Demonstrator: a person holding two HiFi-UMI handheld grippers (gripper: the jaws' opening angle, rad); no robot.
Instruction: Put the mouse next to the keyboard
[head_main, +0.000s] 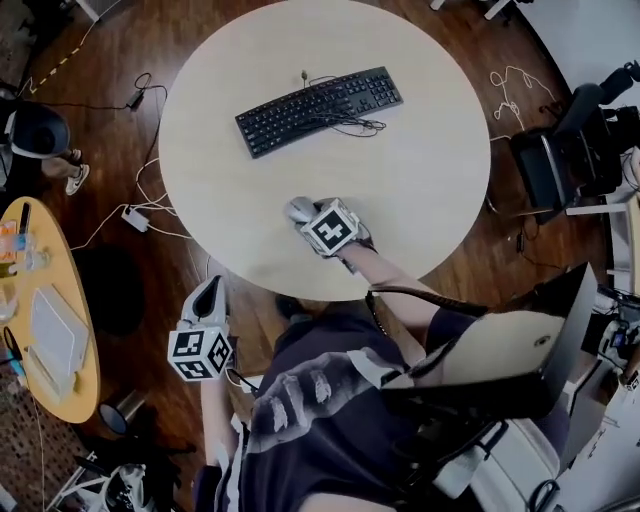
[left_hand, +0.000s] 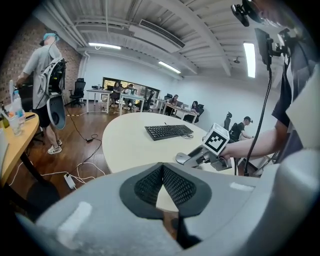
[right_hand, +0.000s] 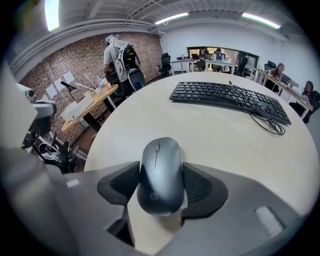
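A grey mouse (head_main: 298, 208) (right_hand: 157, 180) sits between the pads of my right gripper (head_main: 304, 216) (right_hand: 161, 167), which is shut on its two sides near the front edge of the round beige table (head_main: 430, 190). The black keyboard (head_main: 318, 108) (right_hand: 227, 99) lies across the far half of the table, its cable bunched at its right end. My left gripper (head_main: 207, 292) (left_hand: 162, 167) hangs off the table's front left, over the floor, its pads meeting at the tips with nothing between them. In the left gripper view, the right gripper with the mouse (left_hand: 183, 158) shows ahead of the keyboard (left_hand: 169, 131).
Cables and a power adapter (head_main: 135, 217) lie on the wooden floor left of the table. A yellow side table (head_main: 75, 370) with clutter stands at far left. Dark equipment (head_main: 560, 160) sits at right. A person (left_hand: 45, 65) stands by the yellow table.
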